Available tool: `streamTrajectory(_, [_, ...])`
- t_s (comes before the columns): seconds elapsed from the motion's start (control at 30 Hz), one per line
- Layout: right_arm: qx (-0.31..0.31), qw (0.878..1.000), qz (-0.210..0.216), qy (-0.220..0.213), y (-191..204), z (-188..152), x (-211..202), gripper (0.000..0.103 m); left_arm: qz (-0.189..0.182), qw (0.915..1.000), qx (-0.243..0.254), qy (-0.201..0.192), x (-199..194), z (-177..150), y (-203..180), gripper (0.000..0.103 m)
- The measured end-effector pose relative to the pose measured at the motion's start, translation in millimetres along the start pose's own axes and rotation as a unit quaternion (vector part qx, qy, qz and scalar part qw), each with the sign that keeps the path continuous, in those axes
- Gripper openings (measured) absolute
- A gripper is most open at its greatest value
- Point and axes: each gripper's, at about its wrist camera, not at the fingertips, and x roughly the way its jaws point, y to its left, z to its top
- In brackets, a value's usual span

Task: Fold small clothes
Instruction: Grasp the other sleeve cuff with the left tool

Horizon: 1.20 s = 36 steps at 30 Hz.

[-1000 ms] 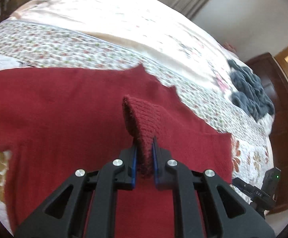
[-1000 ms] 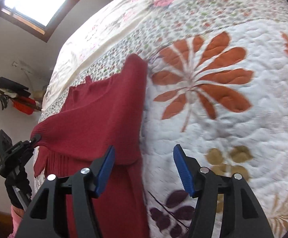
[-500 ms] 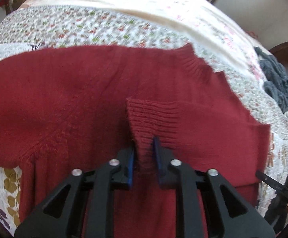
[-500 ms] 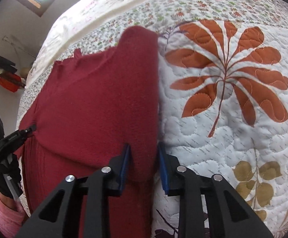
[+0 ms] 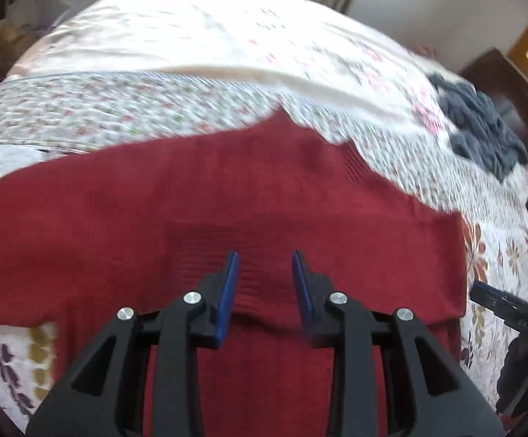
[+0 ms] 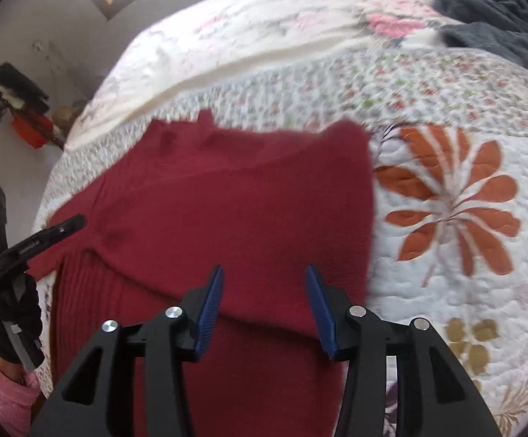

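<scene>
A dark red knit sweater (image 5: 264,200) lies flat on the quilted bed, both sleeves folded across its body. My left gripper (image 5: 266,273) stands open just above the ribbed cuff (image 5: 213,251) of the folded sleeve, holding nothing. In the right wrist view the same sweater (image 6: 235,211) spreads out with its right edge beside an orange flower print. My right gripper (image 6: 264,291) is open over the lower edge of the folded sleeve, with nothing between its fingers. The left gripper (image 6: 27,247) also shows at that view's left edge, held by a gloved hand (image 6: 12,324).
A floral quilt (image 6: 446,218) covers the bed. A dark grey knit garment (image 5: 479,134) lies bunched at the far right of the bed, also in the right wrist view (image 6: 489,11). Dark wooden furniture (image 5: 511,80) stands beyond it. A shelf with red items (image 6: 31,127) hangs on the left wall.
Both grippers have let go of the sweater's sleeves and opened. The sleeves now lie flat across the sweater's body, and both grippers have drawn back a little.
</scene>
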Motion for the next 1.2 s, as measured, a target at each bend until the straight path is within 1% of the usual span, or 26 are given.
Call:
streamTrajectory(0.07, [0.009,1.000,-0.003,0.024,-6,-3,17,0.047,0.012,0.9998,-0.001,0.016,16,-4,-1,0.030])
streamTrajectory(0.1, [0.016,0.999,-0.007,0.033,-9,-6,25,0.046,0.020,0.9994,-0.005,0.029,27,-8,4,0.030])
streamTrajectory(0.13, [0.022,0.999,-0.008,0.039,-14,-7,32,0.046,0.023,0.9992,-0.007,0.034,32,-10,8,0.030])
streamTrajectory(0.23, [0.032,0.999,0.006,0.037,-24,-13,43,0.046,0.018,0.9993,-0.005,0.034,43,-12,15,0.030])
streamTrajectory(0.37, [0.025,0.999,-0.002,0.041,-17,-9,45,0.048,0.011,0.9993,-0.012,0.034,39,-10,17,0.030])
streamTrajectory(0.4, [0.028,0.999,-0.001,0.037,-14,-8,39,0.048,0.009,0.9993,-0.016,0.034,35,-8,18,0.030])
streamTrajectory(0.47, [0.023,1.000,0.013,0.016,-10,-12,19,0.052,0.002,0.9995,-0.027,0.014,10,-10,27,0.032])
streamTrajectory(0.5, [0.019,1.000,0.018,0.007,-7,-14,11,0.055,-0.004,0.9995,-0.031,0.000,-6,-14,37,0.038])
streamTrajectory(0.53, [0.015,1.000,0.024,-0.001,-3,-16,1,0.062,-0.003,0.9992,-0.038,-0.013,-20,-18,48,0.046])
streamTrajectory(0.57, [0.009,0.999,0.031,-0.008,3,-21,-9,0.065,0.002,0.9986,-0.048,-0.025,-34,-23,61,0.049])
streamTrajectory(0.63, [-0.003,0.999,0.042,-0.012,11,-28,-18,0.065,0.018,0.9968,-0.067,-0.041,-57,-35,90,0.050])
streamTrajectory(0.67, [-0.009,0.999,0.049,-0.008,16,-34,-21,0.066,0.032,0.9950,-0.082,-0.046,-69,-44,112,0.050])
streamTrajectory(0.7, [-0.012,0.999,0.053,-0.004,20,-37,-22,0.066,0.049,0.9923,-0.102,-0.050,-81,-53,135,0.050])
streamTrajectory(0.73, [-0.017,0.998,0.060,0.001,26,-44,-22,0.066,0.060,0.9900,-0.116,-0.053,-87,-59,150,0.050])
streamTrajectory(0.77, [-0.021,0.998,0.063,0.005,29,-48,-22,0.066,0.074,0.9862,-0.137,-0.054,-96,-69,174,0.050])
streamTrajectory(0.8, [-0.026,0.997,0.067,0.010,36,-53,-20,0.066,0.082,0.9834,-0.152,-0.054,-102,-76,191,0.050])
streamTrajectory(0.87, [-0.034,0.996,0.080,0.023,48,-62,-13,0.066,0.097,0.9730,-0.202,-0.055,-116,-97,238,0.050])
streamTrajectory(0.9, [-0.037,0.995,0.084,0.030,55,-67,-11,0.066,0.101,0.9660,-0.231,-0.057,-121,-105,260,0.050])
streamTrajectory(0.93, [-0.042,0.995,0.083,0.035,61,-71,-7,0.066,0.098,0.9604,-0.254,-0.061,-123,-110,277,0.050])
streamTrajectory(1.0, [-0.057,0.995,0.077,0.040,74,-76,-1,0.066,0.100,0.9442,-0.306,-0.070,-127,-119,314,0.049])
streamTrajectory(1.07, [-0.067,0.994,0.080,0.045,86,-81,7,0.066,0.093,0.9316,-0.340,-0.087,-130,-123,340,0.049])
streamTrajectory(1.1, [-0.067,0.993,0.084,0.046,90,-82,9,0.066,0.091,0.9263,-0.353,-0.096,-130,-124,352,0.049])
streamTrajectory(1.13, [-0.066,0.993,0.086,0.047,94,-83,13,0.066,0.089,0.9227,-0.361,-0.102,-129,-124,359,0.049])
streamTrajectory(1.2, [-0.063,0.993,0.088,0.049,99,-87,16,0.066,0.072,0.9116,-0.386,-0.123,-126,-123,376,0.049])
